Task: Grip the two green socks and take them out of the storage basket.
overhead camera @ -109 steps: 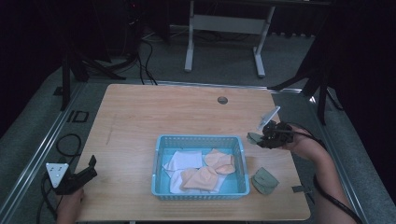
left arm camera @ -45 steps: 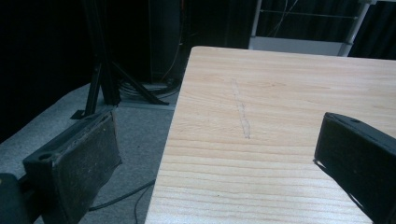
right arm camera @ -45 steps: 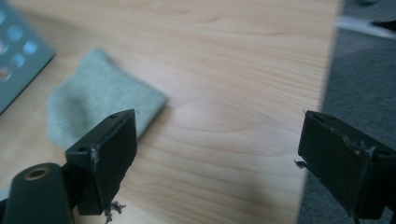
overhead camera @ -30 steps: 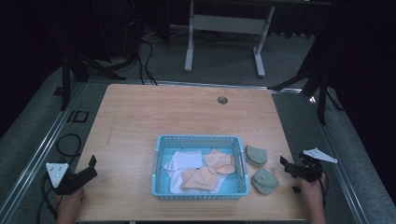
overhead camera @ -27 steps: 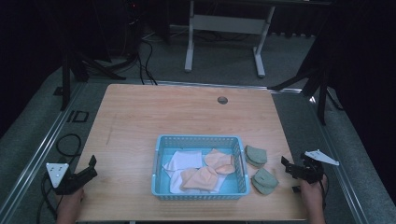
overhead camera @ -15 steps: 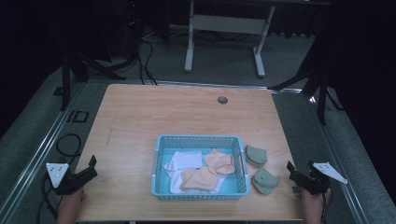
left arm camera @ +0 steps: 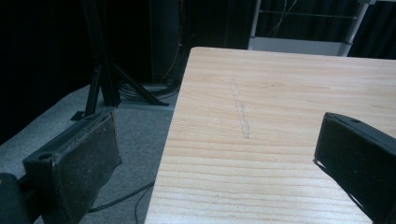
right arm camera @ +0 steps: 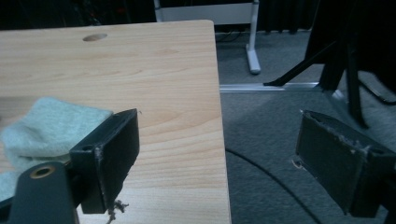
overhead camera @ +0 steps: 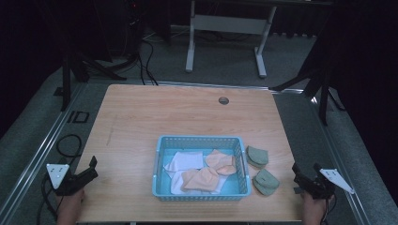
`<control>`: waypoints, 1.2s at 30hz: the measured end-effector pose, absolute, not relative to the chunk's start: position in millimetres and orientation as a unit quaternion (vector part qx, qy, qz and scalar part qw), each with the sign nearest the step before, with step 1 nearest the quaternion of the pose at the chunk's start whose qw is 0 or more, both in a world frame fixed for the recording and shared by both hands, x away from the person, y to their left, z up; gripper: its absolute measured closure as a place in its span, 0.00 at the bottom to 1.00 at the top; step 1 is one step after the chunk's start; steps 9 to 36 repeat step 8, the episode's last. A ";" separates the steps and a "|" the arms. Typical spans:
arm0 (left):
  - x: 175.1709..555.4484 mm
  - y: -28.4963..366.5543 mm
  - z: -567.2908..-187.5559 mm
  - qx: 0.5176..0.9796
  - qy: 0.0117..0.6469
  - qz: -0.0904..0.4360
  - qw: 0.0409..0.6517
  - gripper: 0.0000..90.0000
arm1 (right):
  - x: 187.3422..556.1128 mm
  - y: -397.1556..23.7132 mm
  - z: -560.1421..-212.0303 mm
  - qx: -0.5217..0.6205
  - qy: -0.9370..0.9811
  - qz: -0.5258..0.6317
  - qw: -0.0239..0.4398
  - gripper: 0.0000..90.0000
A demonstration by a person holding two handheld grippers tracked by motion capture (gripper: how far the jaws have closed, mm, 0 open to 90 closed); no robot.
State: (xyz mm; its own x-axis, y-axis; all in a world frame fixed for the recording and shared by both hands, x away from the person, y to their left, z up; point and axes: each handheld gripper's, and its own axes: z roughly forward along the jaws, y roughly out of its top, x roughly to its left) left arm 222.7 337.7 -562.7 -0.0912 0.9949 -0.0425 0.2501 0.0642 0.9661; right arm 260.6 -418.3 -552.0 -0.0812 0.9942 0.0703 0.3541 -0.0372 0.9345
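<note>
green folded cloths point(overhead camera: 263, 168) beside blue basket point(overhead camera: 202, 194), no readable writing.

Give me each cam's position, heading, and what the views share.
High view: above the person's side, looks forward and down on the table, basket, green cloths; both hands and claws at the bottom corners.
Left gripper view: rides the left claw, looks along the table's left edge; jaws wide apart.
Right gripper view: rides the right claw, at the right edge; jaws apart.
Shared: high and right views both show the green cloths and the table hole.

Dim room; grey carpet floor point(overhead camera: 37, 140); white desk frame point(overhead camera: 225, 28) beyond the wooden table point(overhead camera: 164, 117); black stands point(overhead camera: 319, 79) alongside.
</note>
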 end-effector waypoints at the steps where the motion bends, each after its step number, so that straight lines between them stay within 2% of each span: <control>1: 222.7 337.7 -562.7 0.524 0.594 0.439 0.424 0.01 | 260.6 -418.3 -552.0 0.571 0.590 0.439 0.365 0.15; 36: 222.7 337.4 -562.6 0.524 0.594 0.440 0.423 0.01 | 262.2 -419.4 -553.6 0.577 0.590 0.436 0.358 0.15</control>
